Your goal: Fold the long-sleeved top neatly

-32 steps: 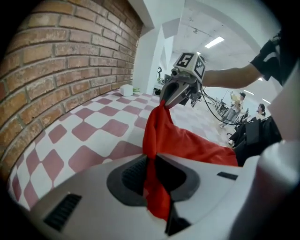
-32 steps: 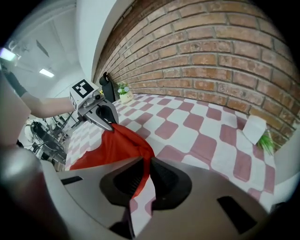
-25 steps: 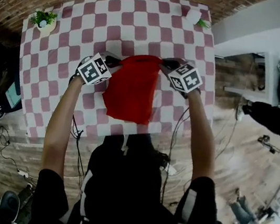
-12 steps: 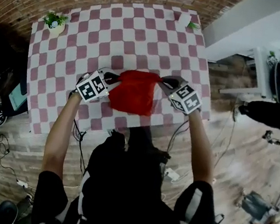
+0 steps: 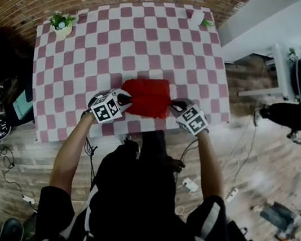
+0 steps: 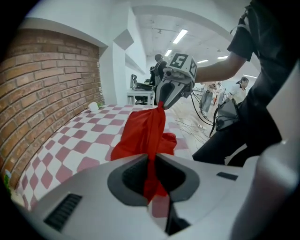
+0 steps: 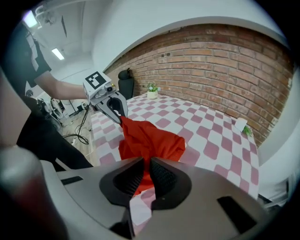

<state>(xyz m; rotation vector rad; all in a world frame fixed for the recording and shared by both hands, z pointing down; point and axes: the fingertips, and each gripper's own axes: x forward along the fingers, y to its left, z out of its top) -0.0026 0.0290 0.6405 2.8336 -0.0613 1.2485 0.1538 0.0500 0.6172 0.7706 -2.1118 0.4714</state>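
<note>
The checkered counter [image 5: 95,39] has the red long-sleeved top [image 5: 146,96] doubled up by its near edge, so I'd call this mid fold-over. The left gripper [image 5: 122,98] and right gripper [image 5: 175,104] each pinch a corner of it, jaws narrow. Next up is probably laying that edge down square, then letting go.

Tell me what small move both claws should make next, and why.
Probably lower the held edge onto the layer beneath, then open. The left claw and right claw each pinch the red top, doubled over near the table edge.
</note>
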